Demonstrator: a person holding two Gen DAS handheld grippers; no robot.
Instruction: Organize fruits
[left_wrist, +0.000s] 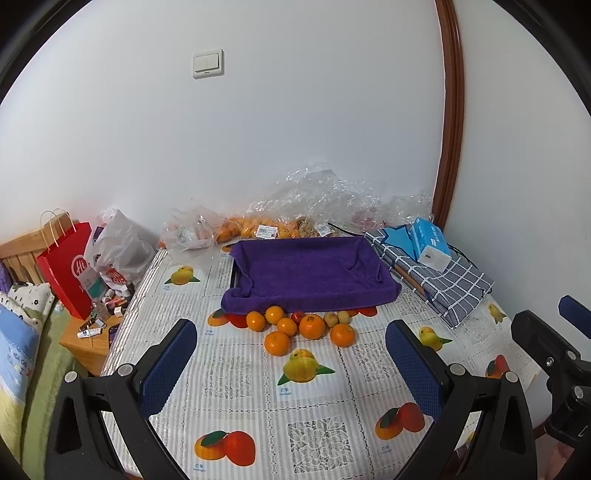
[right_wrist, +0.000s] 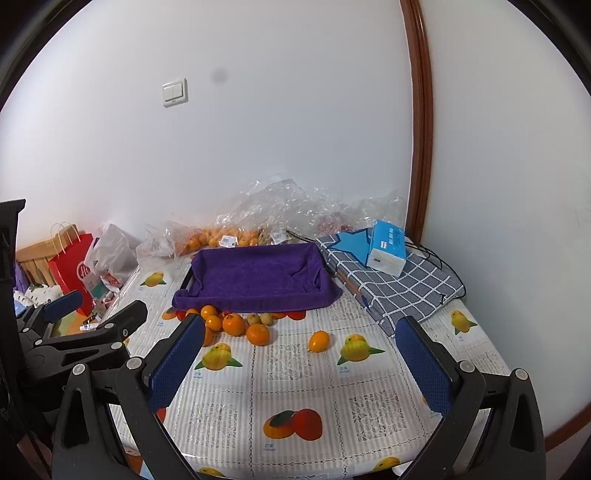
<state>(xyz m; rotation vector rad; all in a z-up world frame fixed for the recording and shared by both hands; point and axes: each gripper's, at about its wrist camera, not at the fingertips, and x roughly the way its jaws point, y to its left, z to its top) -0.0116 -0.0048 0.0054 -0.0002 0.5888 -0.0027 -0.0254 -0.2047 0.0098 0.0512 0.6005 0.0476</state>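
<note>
A cluster of oranges lies on the fruit-print tablecloth, just in front of a tray lined with a purple towel. A small red fruit and two yellow-green fruits sit among the oranges. One orange lies apart to the right of the cluster. My left gripper hovers open and holds nothing, short of the cluster. To its right, my right gripper is also open with nothing in it and faces the lone orange.
Clear plastic bags of oranges rest against the back wall. A blue tissue pack sits on a folded checked cloth at the right. A red paper bag and a cluttered bedside table stand past the table's left edge.
</note>
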